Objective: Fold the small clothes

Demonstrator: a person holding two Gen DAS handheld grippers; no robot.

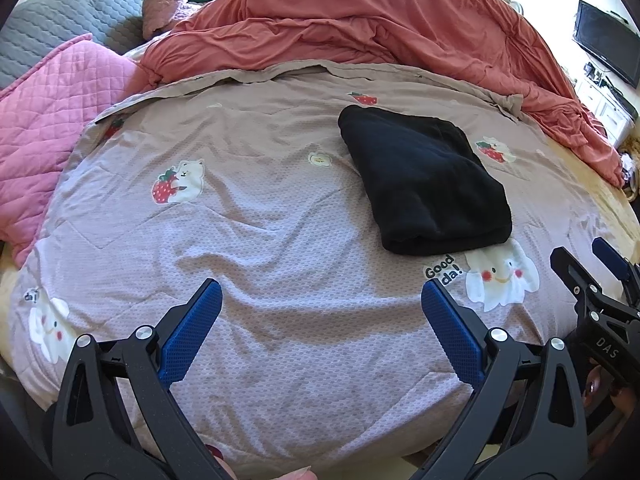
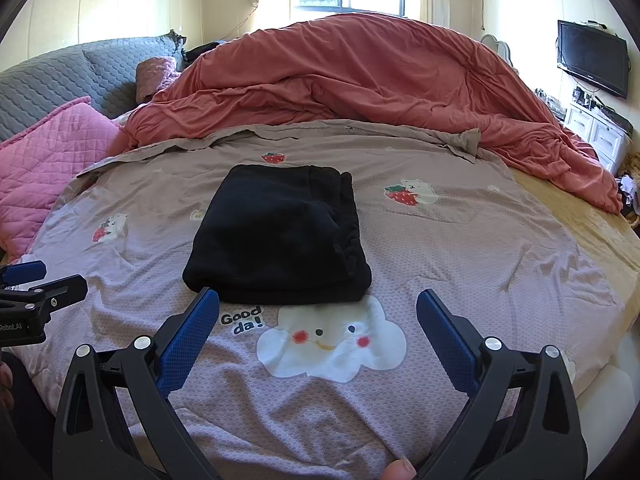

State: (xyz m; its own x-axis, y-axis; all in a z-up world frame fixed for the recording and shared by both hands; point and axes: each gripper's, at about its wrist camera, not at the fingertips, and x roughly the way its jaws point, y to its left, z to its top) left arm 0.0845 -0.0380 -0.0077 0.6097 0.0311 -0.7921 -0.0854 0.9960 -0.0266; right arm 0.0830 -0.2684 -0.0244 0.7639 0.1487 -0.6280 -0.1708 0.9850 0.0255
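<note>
A black garment lies folded into a compact rectangle on the mauve cartoon-print sheet; in the right wrist view the garment sits straight ahead. My left gripper is open and empty, above the sheet, to the left of and nearer than the garment. My right gripper is open and empty, just short of the garment's near edge, not touching it. The right gripper also shows at the right edge of the left wrist view, and the left gripper at the left edge of the right wrist view.
A rumpled salmon duvet is heaped across the far side of the bed. A pink quilted pillow and a grey quilted headboard are at the left. A TV and white drawers stand at the right.
</note>
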